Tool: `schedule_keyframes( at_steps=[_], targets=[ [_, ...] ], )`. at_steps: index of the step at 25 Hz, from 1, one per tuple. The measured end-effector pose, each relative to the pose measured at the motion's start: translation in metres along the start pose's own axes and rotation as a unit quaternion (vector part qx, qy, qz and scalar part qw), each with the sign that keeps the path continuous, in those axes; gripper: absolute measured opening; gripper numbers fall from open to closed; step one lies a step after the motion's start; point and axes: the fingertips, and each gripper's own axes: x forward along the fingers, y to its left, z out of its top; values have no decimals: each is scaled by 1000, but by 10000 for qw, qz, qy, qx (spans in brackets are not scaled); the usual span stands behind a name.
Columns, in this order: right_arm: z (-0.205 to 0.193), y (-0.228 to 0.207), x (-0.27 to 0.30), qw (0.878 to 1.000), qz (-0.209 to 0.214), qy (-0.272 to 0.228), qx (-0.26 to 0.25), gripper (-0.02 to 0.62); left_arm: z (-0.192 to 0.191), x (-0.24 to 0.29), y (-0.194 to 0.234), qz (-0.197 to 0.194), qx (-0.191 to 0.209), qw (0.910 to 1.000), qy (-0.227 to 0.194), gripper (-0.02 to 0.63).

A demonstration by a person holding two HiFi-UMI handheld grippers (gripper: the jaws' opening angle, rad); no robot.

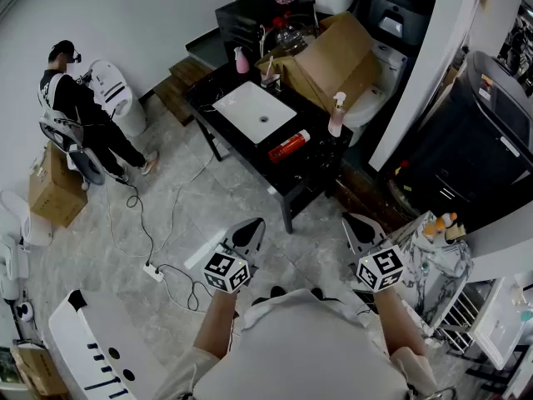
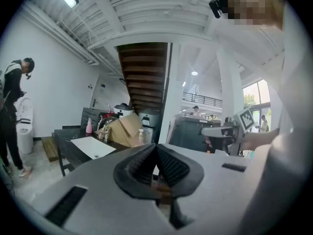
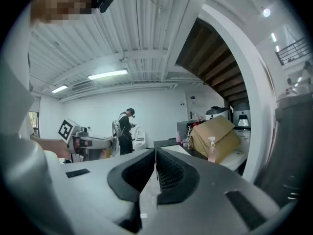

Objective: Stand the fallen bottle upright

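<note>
Bottle [image 1: 289, 146] lies flat, well apart from left tool [image 2: 156, 149] and right tool [image 3: 155, 153], both closed, seemingly empty.

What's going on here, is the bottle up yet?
Not yet. A person holds the left gripper and right gripper, both shut and empty, short of the black table. The red bottle lies on its side there beside the white sink, untouched. A pink spray bottle stands upright nearby.
</note>
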Motion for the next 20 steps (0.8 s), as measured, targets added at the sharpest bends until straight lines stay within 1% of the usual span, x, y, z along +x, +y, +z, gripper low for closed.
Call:
schedule_keyframes(
  at_steps=[8, 16, 20],
  targets=[
    [2, 0, 0, 10000, 27, -19, 3, 37, 0, 4, -2, -25, 3, 10000, 12, 8],
    [0, -7, 0, 9997, -41, -41, 218, 37, -1, 9, -7, -50, 19, 10000, 72, 8],
    [-1, 0, -3, 9997, 58, -86, 210, 38, -4, 9, -8, -26, -9, 10000, 80, 9]
  ],
)
